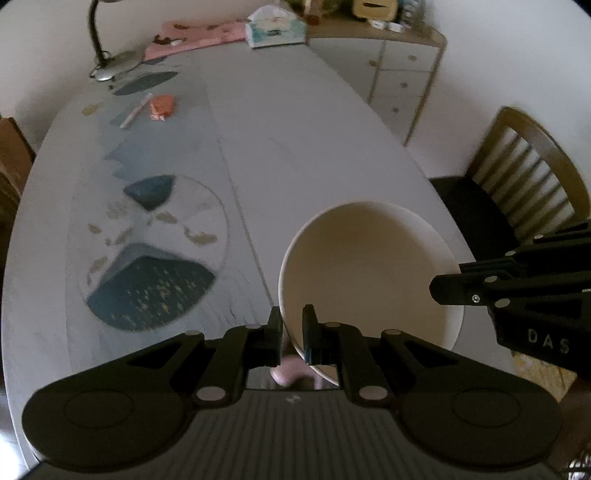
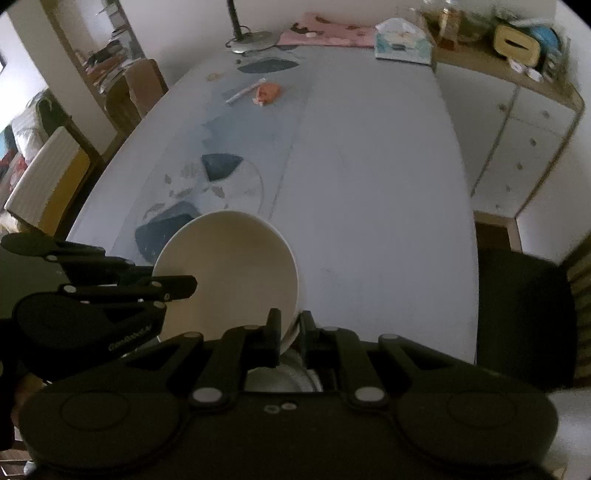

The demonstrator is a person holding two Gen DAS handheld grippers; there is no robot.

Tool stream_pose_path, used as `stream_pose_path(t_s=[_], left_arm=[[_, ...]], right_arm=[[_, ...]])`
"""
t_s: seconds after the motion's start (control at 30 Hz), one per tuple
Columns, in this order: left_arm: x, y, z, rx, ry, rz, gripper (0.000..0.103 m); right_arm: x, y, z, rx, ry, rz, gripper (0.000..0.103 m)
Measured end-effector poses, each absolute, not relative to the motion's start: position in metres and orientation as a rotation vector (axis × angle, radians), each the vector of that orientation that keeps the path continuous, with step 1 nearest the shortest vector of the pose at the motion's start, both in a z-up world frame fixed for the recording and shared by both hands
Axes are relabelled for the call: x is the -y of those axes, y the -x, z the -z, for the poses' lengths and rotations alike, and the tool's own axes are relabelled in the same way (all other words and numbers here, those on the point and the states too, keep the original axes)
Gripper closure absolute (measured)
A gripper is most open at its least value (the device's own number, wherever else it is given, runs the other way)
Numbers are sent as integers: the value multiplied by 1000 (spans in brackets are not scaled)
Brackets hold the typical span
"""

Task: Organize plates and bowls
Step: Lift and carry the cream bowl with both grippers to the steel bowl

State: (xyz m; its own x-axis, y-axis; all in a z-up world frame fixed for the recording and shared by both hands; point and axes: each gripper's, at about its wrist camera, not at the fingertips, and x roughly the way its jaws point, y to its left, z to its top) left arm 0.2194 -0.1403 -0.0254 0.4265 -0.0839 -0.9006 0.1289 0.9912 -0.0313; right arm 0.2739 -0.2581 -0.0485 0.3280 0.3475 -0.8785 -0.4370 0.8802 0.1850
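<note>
A cream bowl [image 1: 365,266] is held above the near end of the grey table [image 1: 295,129]. My left gripper [image 1: 292,334] is shut on its left rim, one finger inside and one outside. My right gripper [image 2: 290,334] is shut on the bowl's [image 2: 229,273] right rim the same way. Each gripper shows in the other's view, the right one [image 1: 447,291] at the bowl's right rim and the left one [image 2: 181,288] at its left rim. A flat patterned plate [image 1: 147,251], white with dark blue patches, lies on the table left of the bowl.
An orange packet [image 1: 162,106] and a pen [image 1: 135,110] lie farther back on the left. A desk lamp [image 1: 110,62], pink mat and tissue box [image 1: 275,27] stand at the far end. A wooden chair [image 1: 517,177] and a white cabinet [image 1: 402,77] are to the right.
</note>
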Motion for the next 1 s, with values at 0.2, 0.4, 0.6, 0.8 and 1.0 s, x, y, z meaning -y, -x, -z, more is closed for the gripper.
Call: stream_pose_path(t_s=[0.2,0.4,0.6,0.8,1.0], left_arm=[[157,-189,34,-1135,-46,182,94],[164,-172,49,-1164,-50,190,94],[169,-168,65,-1184,-73,187,94],[169,-172,73,-1182,-80,180,94],[171,-175,79,-1179,-84,176,94]], right_arm=[[278,-239,52,-1137,61,-484,93],[287,-218,68,-1162,41,-461,93],[291,-206,87,-1189,34,-449,93],[291,-203,95,-1191,28,-449,93],[287,-207,107,-1211,35,-437,93]])
